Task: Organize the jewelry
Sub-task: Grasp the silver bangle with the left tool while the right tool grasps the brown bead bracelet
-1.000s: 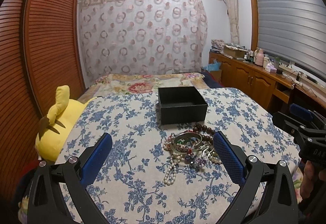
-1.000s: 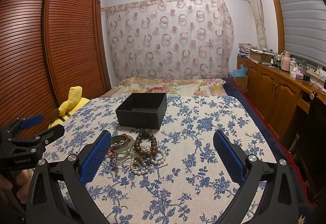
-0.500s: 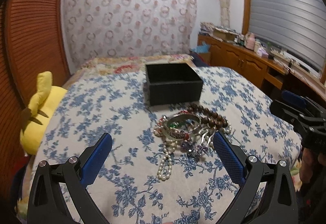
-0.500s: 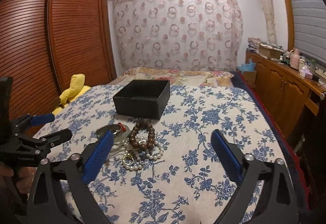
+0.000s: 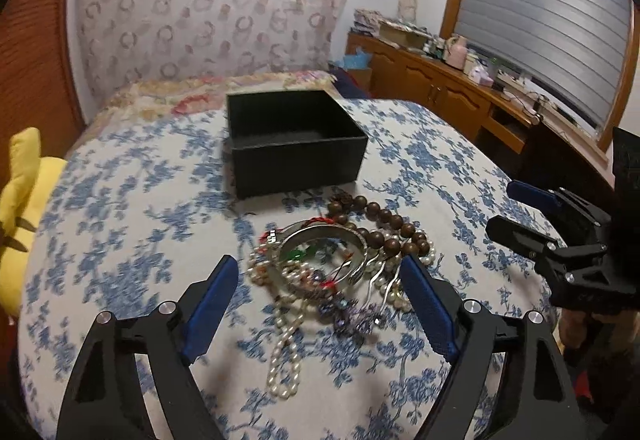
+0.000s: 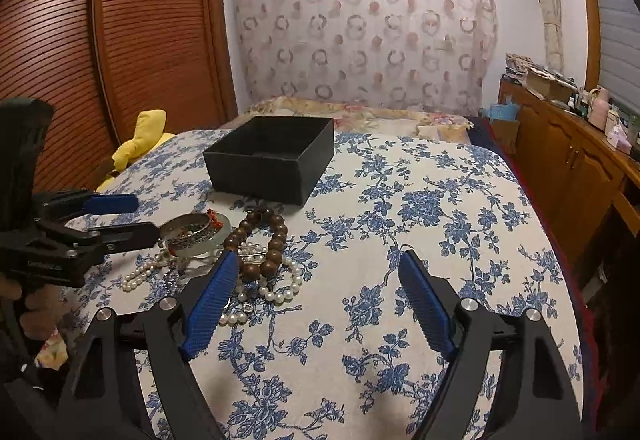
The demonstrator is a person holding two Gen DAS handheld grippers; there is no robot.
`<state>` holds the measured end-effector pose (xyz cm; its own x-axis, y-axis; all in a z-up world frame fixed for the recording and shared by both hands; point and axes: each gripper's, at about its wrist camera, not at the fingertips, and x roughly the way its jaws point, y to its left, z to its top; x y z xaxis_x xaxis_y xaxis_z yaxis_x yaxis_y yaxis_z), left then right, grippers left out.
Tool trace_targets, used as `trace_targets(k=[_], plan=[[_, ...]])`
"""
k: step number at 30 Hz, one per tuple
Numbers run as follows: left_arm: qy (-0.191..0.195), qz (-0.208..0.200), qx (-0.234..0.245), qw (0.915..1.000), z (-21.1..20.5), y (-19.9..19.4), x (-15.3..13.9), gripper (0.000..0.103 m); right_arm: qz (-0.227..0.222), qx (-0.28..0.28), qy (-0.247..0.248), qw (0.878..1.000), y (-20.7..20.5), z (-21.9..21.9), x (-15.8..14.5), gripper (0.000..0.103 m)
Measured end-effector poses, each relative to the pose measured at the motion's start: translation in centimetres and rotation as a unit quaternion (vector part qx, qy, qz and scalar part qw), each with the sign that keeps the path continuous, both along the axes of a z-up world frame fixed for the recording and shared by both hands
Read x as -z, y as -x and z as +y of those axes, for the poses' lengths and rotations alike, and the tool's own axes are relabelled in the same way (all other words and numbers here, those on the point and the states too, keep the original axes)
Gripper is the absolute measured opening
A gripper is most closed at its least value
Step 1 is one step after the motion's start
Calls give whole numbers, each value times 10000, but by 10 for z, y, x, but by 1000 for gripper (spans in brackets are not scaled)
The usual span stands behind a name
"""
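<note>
Both hand-held grippers, left (image 5: pixel 320 272) and right (image 6: pixel 316 268), wide open.

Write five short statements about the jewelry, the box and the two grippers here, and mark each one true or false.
1. The black box holds the wooden bead bracelet. False: the bracelet lies on the bedspread in front of the box.
2. The left gripper is open. True.
3. The right gripper grips the pearl strand. False: it is open and holds nothing.
4. A silver bangle lies in the pile. True.
5. The box has a lid on. False: it is open-topped.
</note>
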<state>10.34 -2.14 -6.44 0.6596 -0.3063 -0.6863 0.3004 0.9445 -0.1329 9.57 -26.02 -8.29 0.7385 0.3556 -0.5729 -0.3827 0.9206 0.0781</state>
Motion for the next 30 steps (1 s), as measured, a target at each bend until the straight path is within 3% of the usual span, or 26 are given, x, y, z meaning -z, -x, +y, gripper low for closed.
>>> trace_targets(k=[4,7,10,14,16,19,25,30], plan=[[-19,188,104,9998,-6,-15,6,78,-16,-14,19,10000,0,1,0,84],[38,311,161,9994,-8,-23,10,68,-19,-16,64,10000,0,3,2,84],[105,462,100,9988,-6,-33,15,68,19,-35,63,10000,1,4,5,84],[64,533,164,9984,-9,-37,19,67,35,-58,68,10000,0,5,7,84],[-16,518,147,9985,-10,-38,21,59,51,-90,88,9999,-3,7,7,84],[-46,489,156,9987,-9,-39,22,58,98,-241,141,9996,-10,13,7,84],[18,319,57,9995,2,-33,15,58,359,-858,243,9954,-27,35,12,52],[152,163,-57,9997,18,-32,4,58,552,-1299,242,9897,-39,55,15,34]])
